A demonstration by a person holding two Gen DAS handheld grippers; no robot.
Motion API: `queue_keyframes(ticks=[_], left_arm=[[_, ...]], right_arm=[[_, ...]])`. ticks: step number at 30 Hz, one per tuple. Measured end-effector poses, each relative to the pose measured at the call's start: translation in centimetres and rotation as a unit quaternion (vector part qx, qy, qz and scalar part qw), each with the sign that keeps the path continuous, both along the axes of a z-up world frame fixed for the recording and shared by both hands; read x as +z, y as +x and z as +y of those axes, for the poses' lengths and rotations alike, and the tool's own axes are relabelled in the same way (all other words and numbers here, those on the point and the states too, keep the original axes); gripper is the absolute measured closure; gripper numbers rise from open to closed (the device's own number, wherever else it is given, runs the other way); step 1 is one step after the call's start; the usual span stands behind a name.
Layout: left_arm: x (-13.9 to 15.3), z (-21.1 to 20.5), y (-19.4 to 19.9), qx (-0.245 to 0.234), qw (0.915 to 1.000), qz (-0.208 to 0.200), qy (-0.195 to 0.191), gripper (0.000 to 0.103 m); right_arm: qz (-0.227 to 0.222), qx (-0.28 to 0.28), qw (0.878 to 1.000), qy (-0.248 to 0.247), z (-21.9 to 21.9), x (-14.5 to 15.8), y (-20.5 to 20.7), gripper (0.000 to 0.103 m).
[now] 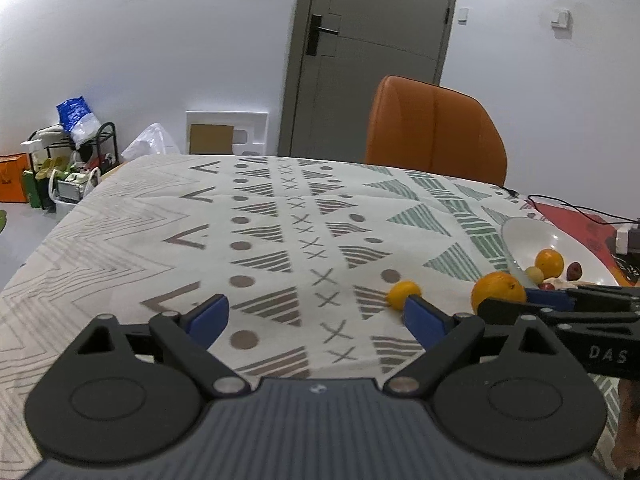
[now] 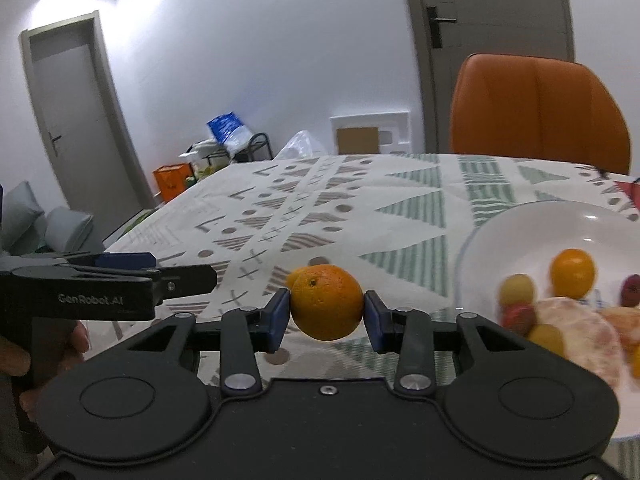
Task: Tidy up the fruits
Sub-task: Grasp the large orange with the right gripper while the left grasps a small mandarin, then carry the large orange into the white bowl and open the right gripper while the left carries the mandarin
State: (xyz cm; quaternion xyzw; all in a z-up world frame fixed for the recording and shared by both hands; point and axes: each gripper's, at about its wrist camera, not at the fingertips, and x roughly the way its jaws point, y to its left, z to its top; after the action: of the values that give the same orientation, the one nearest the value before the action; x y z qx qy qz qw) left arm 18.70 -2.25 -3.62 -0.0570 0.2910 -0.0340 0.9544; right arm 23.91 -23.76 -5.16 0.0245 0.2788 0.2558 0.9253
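A large orange sits between the blue pads of my right gripper, which is shut on it just left of the white plate. From the left wrist view the same orange shows at the right, beside the plate's rim. A smaller orange fruit lies on the tablecloth, just beyond my left gripper's right finger. My left gripper stands open over the cloth with nothing between its pads. The plate holds a small orange, peeled citrus and several small yellow and red fruits.
An orange chair stands at the table's far edge. A black cable and a red mat lie behind the plate. The patterned tablecloth stretches left and far. A hand holds the left gripper's handle at lower left.
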Motion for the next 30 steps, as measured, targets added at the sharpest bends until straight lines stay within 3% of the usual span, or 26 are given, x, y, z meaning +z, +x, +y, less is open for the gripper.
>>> queue_keyframes(ticks=[8,16,21,24,27,30], left_arm=[[0.0,-2.1,1.1,-0.026,0.9996,-0.004,0.007,0.016],[-0.4,-4.0,2.7,-0.048,0.9988,0.003,0.004,0.037],[-1.2,-5.3,3.8,-0.059,0.9981,0.011,0.015,0.042],[-1.9,-5.8,4.5,-0.061,0.9977,0.022,0.019,0.053],[-2.6,-6.2,5.3,-0.062,0.9971,0.039,0.021,0.075],[-2.5,-6.4,5.3,-0.060,0.9974,0.035,0.022,0.076]], right_arm=[[-0.010,-0.028,1.000,0.006,-2.4,0.6,-0.7,0.065],[-0.016,-0.060,0.998,0.008,-4.9,0.9,-1.1,0.065],[-0.020,-0.082,0.996,0.009,-6.5,1.1,-1.3,0.065],[-0.021,-0.097,0.995,0.011,-7.5,1.1,-1.4,0.065],[-0.021,-0.110,0.994,0.012,-8.6,1.1,-1.4,0.065],[-0.022,-0.125,0.992,0.013,-9.8,1.0,-1.4,0.065]])
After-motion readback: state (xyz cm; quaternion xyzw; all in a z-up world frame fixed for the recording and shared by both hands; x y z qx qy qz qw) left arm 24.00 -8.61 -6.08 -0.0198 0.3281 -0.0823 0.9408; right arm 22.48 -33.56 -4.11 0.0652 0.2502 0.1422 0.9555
